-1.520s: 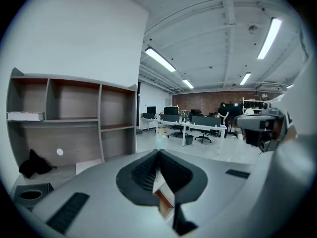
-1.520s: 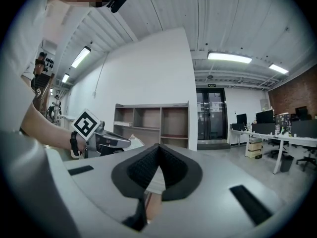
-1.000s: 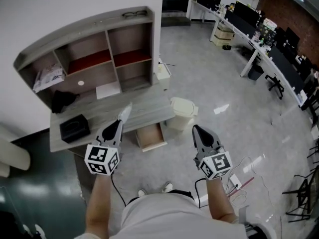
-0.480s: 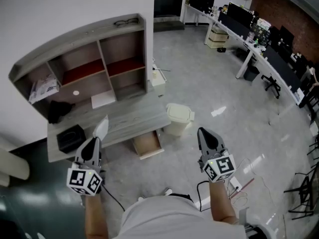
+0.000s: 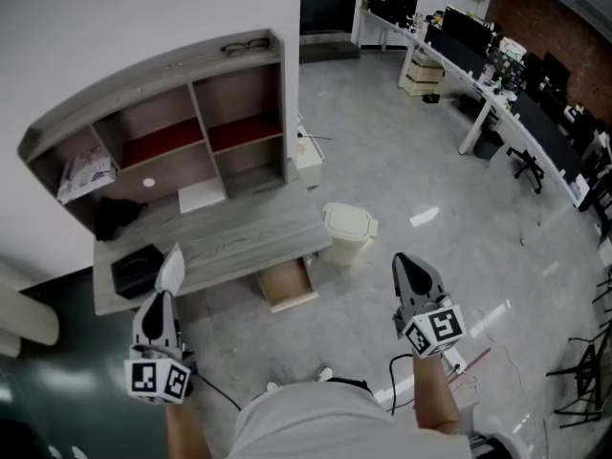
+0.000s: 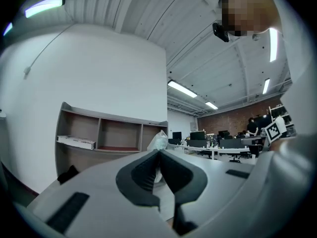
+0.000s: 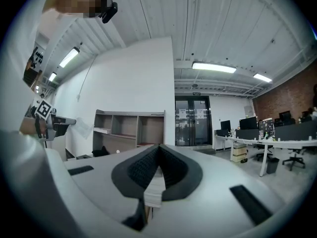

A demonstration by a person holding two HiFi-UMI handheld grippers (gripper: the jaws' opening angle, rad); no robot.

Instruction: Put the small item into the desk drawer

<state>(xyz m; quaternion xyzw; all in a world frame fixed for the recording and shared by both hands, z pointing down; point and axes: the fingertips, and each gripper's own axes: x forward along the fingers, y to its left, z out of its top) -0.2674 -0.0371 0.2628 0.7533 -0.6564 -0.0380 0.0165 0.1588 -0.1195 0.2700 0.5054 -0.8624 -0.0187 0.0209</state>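
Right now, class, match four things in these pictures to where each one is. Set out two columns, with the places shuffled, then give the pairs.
Things
1. clear plastic bag
2. black box
3. white lidded bin
4. dark-framed glasses

Places
A. on the floor, beside the desk
B. on top of the grey shelf unit
C. held by the shut left gripper
D. on the grey desk

Pairs: 1-C, 2-D, 3-A, 4-B

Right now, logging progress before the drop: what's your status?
Left gripper shut on plastic bag. Right gripper shut, empty. Drawer open under desk, bin beside it.
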